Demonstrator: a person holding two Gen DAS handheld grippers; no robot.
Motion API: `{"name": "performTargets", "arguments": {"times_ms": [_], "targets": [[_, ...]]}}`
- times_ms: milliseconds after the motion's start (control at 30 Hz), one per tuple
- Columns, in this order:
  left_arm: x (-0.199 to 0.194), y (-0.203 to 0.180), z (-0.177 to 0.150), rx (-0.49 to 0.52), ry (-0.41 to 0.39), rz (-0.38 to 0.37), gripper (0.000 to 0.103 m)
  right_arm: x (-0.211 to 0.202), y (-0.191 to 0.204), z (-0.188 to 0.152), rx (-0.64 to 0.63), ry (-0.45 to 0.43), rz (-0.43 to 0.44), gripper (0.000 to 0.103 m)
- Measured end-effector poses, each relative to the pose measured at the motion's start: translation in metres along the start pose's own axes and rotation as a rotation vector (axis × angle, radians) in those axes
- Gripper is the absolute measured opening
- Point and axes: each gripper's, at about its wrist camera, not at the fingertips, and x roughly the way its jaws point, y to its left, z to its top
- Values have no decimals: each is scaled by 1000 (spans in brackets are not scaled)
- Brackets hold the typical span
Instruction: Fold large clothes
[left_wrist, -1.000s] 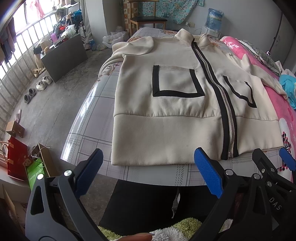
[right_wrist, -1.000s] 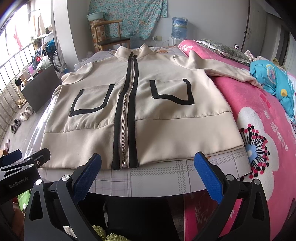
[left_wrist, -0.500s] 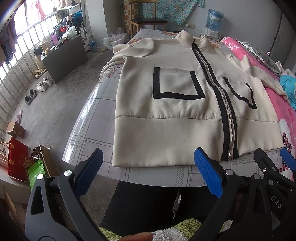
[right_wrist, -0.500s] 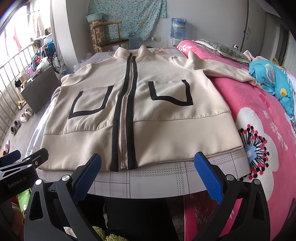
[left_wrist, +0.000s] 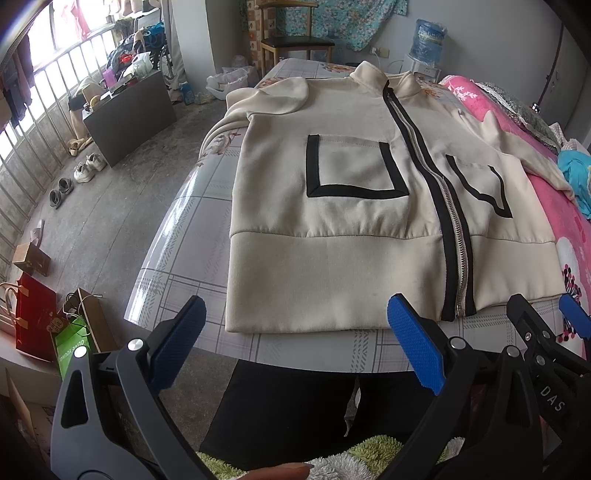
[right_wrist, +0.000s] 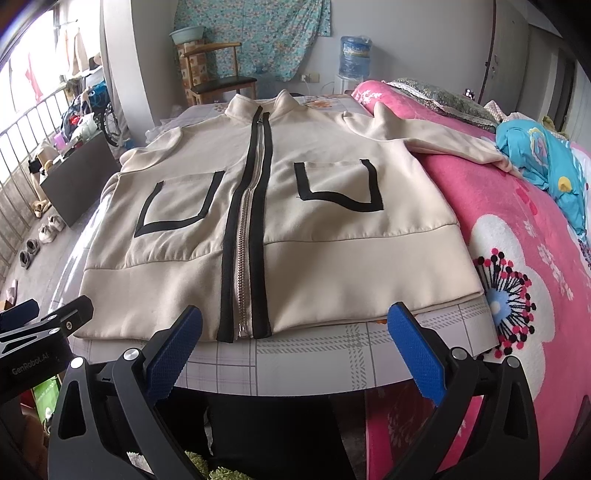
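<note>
The cream zip-front jacket (right_wrist: 280, 229) lies flat, front up, on the checked surface (right_wrist: 303, 354), its hem at the near edge and one sleeve (right_wrist: 436, 140) trailing onto the pink blanket (right_wrist: 517, 236). Both the left gripper (left_wrist: 295, 343) and the right gripper (right_wrist: 293, 343) hover short of the hem with jaws apart, holding nothing. The likely trouble is a grab that catches only the top layer, so the fold drags askew, or the smooth cloth sliding off the near edge; that stray sleeve could also bunch up.
</note>
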Motion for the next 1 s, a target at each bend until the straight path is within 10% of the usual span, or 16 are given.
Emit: {"name": "performTargets", "arguments": {"times_ms": [1000], "targets": [[-3,2,0,-2,-19,-7,95,-3,3,3,-9,-9,-4,98]]}}
